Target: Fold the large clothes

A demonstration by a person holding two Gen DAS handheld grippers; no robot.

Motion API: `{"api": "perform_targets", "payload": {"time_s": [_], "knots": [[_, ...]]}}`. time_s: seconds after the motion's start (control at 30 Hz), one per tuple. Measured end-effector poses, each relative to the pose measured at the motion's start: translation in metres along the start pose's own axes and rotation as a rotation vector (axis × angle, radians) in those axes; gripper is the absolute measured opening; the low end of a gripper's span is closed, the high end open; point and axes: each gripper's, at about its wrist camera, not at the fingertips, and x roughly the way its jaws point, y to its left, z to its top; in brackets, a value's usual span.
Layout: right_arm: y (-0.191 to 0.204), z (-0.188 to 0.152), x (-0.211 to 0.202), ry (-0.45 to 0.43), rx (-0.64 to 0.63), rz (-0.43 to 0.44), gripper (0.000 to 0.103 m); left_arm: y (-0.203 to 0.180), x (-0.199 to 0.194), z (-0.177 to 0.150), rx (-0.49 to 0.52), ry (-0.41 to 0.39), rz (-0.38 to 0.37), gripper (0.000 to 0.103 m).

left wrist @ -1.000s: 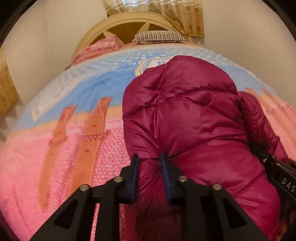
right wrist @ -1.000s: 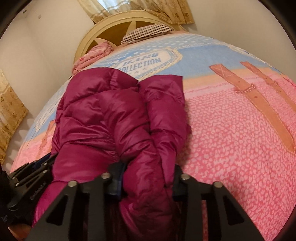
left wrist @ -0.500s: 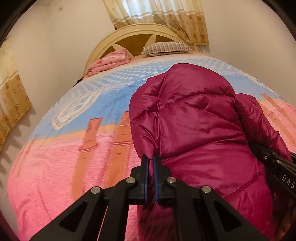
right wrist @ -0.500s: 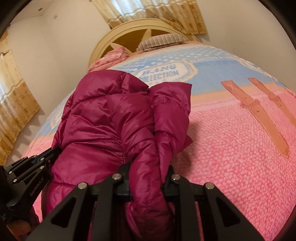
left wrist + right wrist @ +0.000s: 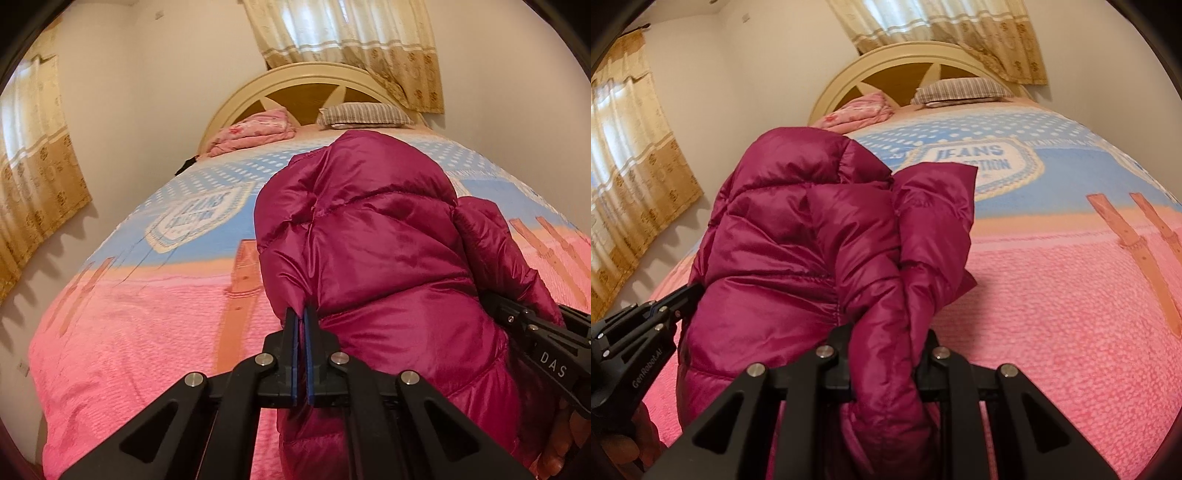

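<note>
Both claws, shiny quilted puffy jacket [image 5: 376, 266]

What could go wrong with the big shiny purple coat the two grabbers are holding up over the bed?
The puffy jacket looks slippery, and the left gripper seems to pinch only a thin edge, so that side might slip free. The right gripper holds a thick bunched sleeve, which could squeeze out. If either lets go, the jacket may flop onto the bedspread unfolded.
</note>
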Motion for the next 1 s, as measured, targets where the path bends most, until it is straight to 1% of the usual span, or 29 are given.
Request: {"api": "perform_targets", "payload": {"time_s": [0.27, 0.5, 0.8, 1.0], "knots": [[0.035, 0.009, 0.013, 0.005, -0.062, 0.052, 0.021, 0.043, -0.006, -0.007, -0.059, 0.002, 0.046, 0.002], [0.064, 0.01, 0.022, 0.019, -0.12, 0.087, 0.021, 0.076, -0.01, -0.015, -0.106, 0.008, 0.083, 0.002], [0.098, 0.004, 0.039, 0.049, -0.192, 0.13, 0.021, 0.114, -0.006, -0.035, -0.169, 0.039, 0.136, 0.002], [0.113, -0.002, 0.051, 0.079, -0.221, 0.152, 0.021, 0.133, -0.003, -0.046, -0.194, 0.058, 0.159, 0.002]]}}
